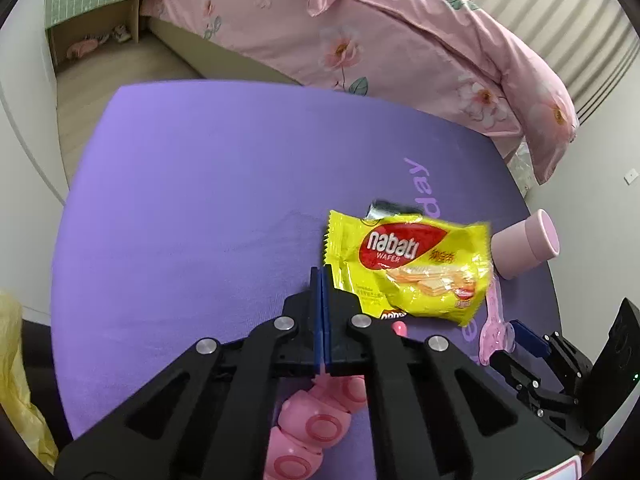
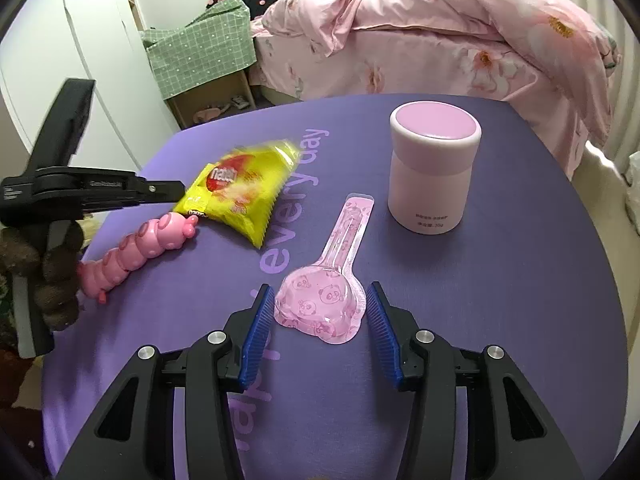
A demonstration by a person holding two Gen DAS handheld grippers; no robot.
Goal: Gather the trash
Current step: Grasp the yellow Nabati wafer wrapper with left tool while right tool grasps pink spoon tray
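Closing in, my left gripper [image 1: 324, 280] had its blue pads pressed flat together with no gap, right at the lower left corner of the Nabati wafer wrapper [image 1: 408, 264]. That corner looked pinched, though I couldn't see the foil between the pads themselves. The wrapper was bright yellow, with a red oval carrying white lettering, a picture of wafers below it and a serrated seal down the left edge. It was creased and puffy, and its far end was smeared with blur in the right wrist view. It sat on the purple tablecloth [image 2: 480, 280], across the pale printed lettering, with its near corner just beside the head of the pink caterpillar toy [image 2: 140, 252]. A small crumpled dark and silver scrap [image 1: 390, 208] peeked out from behind its top edge.

My right gripper [image 2: 318, 292] stood wide, one blue pad on each side of the bowl of the pink spoon blister pack [image 2: 320, 304]. They were just beside the pack's rim, and I couldn't tell whether they touched it. That clear pack showed little panda faces, its handle pointing away towards the pink lidded canister [image 2: 434, 168], which stood upright and apart from the wrapper.
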